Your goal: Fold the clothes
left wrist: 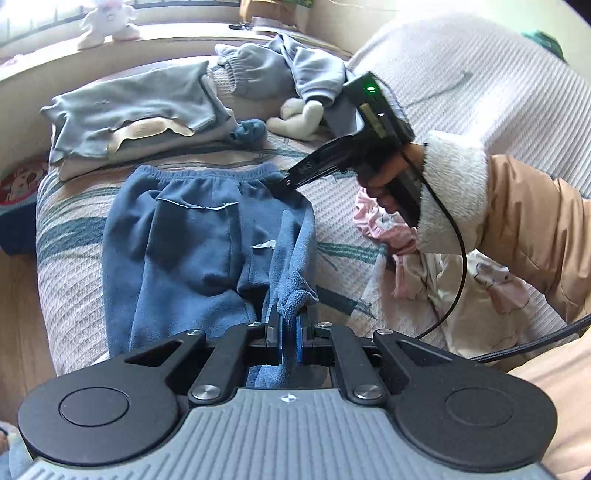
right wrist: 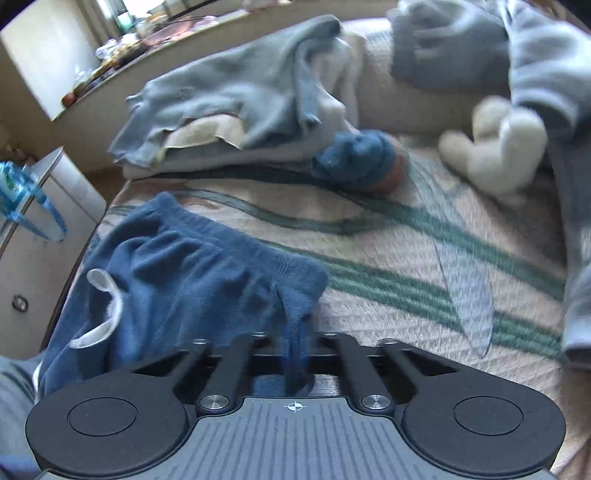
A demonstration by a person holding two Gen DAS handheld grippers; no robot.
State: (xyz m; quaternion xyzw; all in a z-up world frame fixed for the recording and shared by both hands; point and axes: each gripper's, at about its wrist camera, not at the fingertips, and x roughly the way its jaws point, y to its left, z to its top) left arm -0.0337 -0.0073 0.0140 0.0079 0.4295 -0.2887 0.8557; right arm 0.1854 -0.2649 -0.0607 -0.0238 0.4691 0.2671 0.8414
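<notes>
Both grippers, left gripper [left wrist: 289, 325] and right gripper [right wrist: 295, 343], pinch the blue pants [left wrist: 192, 236] tight (waistband nearest the folded pile [left wrist: 129, 114]).

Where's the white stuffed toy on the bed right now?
In the left wrist view the white stuffed toy lies on the bedspread beyond the blue pants, right of the folded pile and below the crumpled grey sweatshirt.

A white plush toy [left wrist: 299, 120] lay near the upper middle of the left wrist view, on the striped bedspread [left wrist: 74, 236]. Another white stuffed figure [left wrist: 107, 22] stood on the windowsill [left wrist: 155, 40] at upper left. A white cabinet [right wrist: 40, 236] stood at the right wrist view's left edge.
</notes>
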